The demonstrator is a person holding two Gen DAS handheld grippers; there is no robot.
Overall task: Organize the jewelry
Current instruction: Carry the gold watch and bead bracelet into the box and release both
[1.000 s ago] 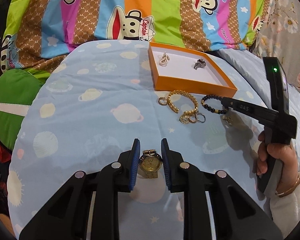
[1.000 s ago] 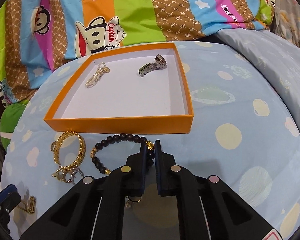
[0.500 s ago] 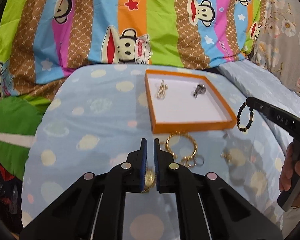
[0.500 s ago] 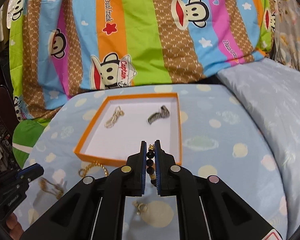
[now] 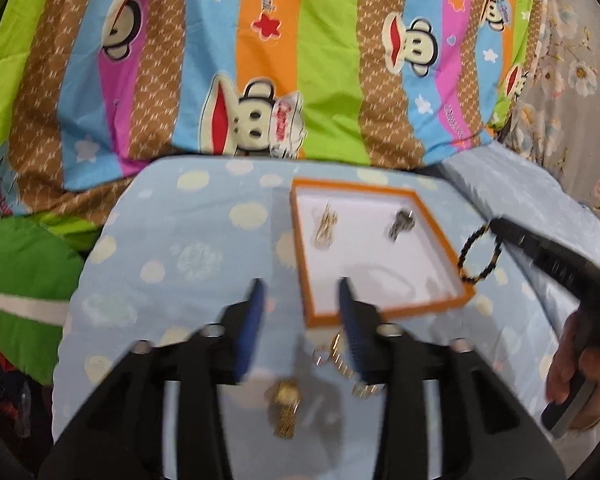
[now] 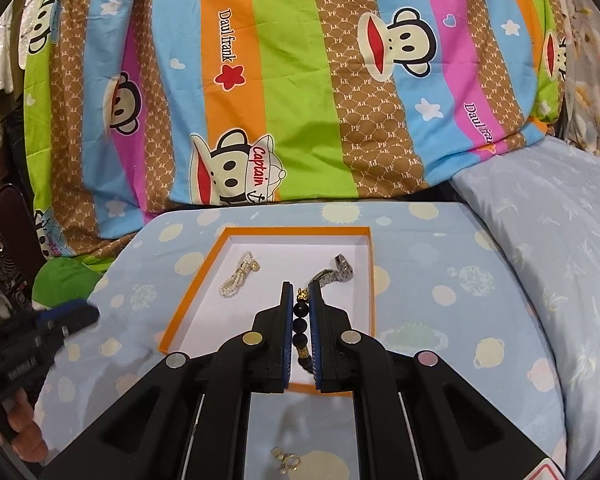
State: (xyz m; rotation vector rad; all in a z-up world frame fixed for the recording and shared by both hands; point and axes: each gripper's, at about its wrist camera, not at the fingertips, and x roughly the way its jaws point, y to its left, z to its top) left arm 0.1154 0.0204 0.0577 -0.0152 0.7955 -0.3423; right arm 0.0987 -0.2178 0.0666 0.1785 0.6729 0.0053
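Note:
An orange tray (image 5: pixel 384 312) (image 6: pixel 186 304) with a white floor lies on the blue cushion. In it are a pearl chain (image 6: pixel 238 274) and a silver watch (image 6: pixel 338 270). My right gripper (image 6: pixel 301 292) is shut on a black bead bracelet (image 6: pixel 301 332), held above the tray's near part; in the left wrist view the bracelet (image 5: pixel 478 254) hangs by the tray's right rim. My left gripper (image 5: pixel 300 292) is open and empty, raised above the cushion. A gold watch (image 5: pixel 286 404) lies below it, with a gold chain bracelet and rings (image 5: pixel 340 364) beside.
A small gold piece (image 6: pixel 286 460) lies on the cushion (image 6: pixel 440 320) under my right gripper. A striped monkey-print blanket (image 6: pixel 300 80) rises behind. A green pillow (image 5: pixel 20 300) sits at the left, a pale pillow (image 6: pixel 560 240) at the right.
My left gripper has opened; the gold watch that was between its fingers now lies on the cushion below. My right gripper has lifted the bead bracelet and carried it over the tray.

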